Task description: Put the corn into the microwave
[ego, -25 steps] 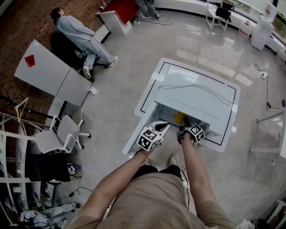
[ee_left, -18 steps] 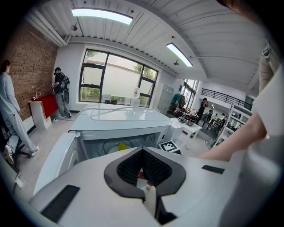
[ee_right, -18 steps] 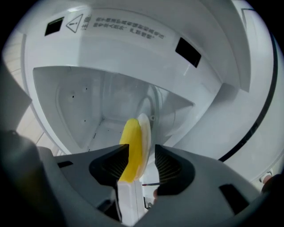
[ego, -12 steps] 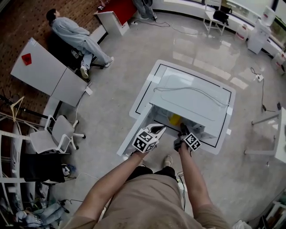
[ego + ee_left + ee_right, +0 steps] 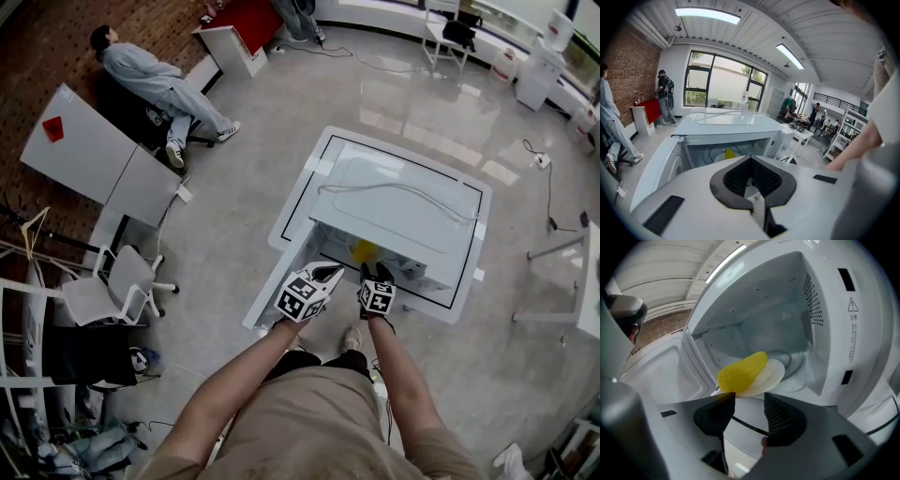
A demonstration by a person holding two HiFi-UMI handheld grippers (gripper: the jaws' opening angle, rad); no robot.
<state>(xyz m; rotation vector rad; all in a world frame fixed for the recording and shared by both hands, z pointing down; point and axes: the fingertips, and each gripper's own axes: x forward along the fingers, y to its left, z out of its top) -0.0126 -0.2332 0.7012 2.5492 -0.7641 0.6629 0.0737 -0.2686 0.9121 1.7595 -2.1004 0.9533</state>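
Observation:
The yellow corn [image 5: 742, 370] lies on a white plate [image 5: 774, 375] inside the open white microwave [image 5: 403, 202]. In the head view the corn [image 5: 364, 250] shows as a yellow spot in the oven mouth. My right gripper [image 5: 749, 404] is just outside the opening, in front of the plate. Its jaws are opening and nothing is between them. My left gripper [image 5: 330, 273] hovers shut and empty beside the open door [image 5: 272, 295], left of the right gripper [image 5: 377, 273]. From the left gripper view the corn [image 5: 729, 153] is visible past the shut jaws.
The microwave stands on a low white table [image 5: 309, 173] with a black outline. A person sits at the upper left [image 5: 141, 70]. A white office chair [image 5: 127, 281] and white boards [image 5: 94, 150] stand to the left. Cables lie on the floor.
My right gripper drew back out of the microwave towards me, rolled over and opened, leaving the corn on the plate inside. The left gripper stayed where it was.

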